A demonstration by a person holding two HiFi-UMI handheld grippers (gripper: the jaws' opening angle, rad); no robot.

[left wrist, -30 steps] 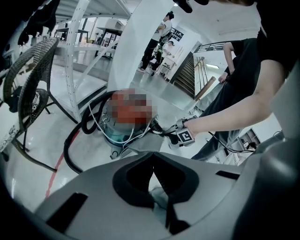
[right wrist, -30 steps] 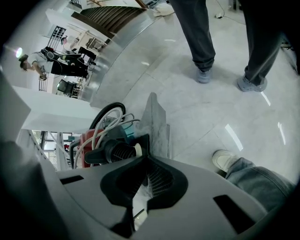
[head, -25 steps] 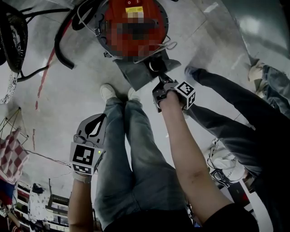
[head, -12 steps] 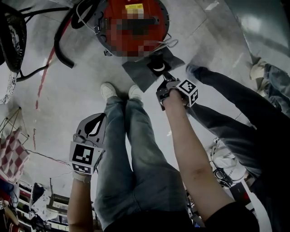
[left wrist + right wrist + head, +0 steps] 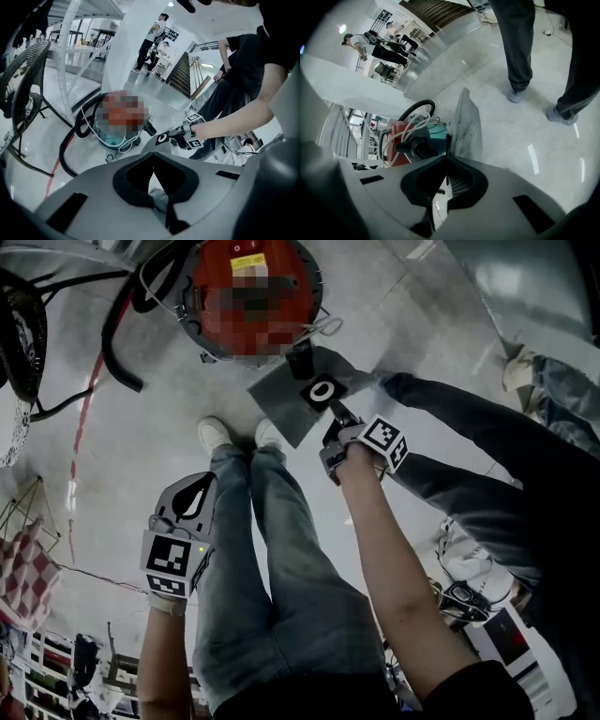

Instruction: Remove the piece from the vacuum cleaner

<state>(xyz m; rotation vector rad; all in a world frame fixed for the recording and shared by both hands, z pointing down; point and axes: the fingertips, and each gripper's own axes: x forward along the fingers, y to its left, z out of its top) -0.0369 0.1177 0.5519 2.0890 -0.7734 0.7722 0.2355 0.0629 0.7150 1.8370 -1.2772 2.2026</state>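
The red vacuum cleaner (image 5: pixel 248 287) stands on the floor, its black inlet port (image 5: pixel 300 360) facing me. A grey dust bag (image 5: pixel 286 404) with a black collar and white ring (image 5: pixel 322 390) hangs just off that port. My right gripper (image 5: pixel 332 418) is shut on the collar's edge; the right gripper view shows the thin collar (image 5: pixel 448 140) pinched between the jaws, with the bag (image 5: pixel 466 122) behind it. My left gripper (image 5: pixel 187 495) hangs beside my left leg, shut and holding nothing. From the left gripper view the vacuum cleaner (image 5: pixel 119 117) and collar (image 5: pixel 162 138) are ahead.
A black hose (image 5: pixel 117 329) and white cable (image 5: pixel 178 296) loop round the vacuum. A black wire chair (image 5: pixel 17 324) stands at the left. Another person's legs (image 5: pixel 469 423) are at the right, and my own shoes (image 5: pixel 217 432) are below the vacuum.
My right gripper has drawn the collar away from the vacuum and rolled it, so the white ring faces up and the black port shows bare. The left gripper stayed put.
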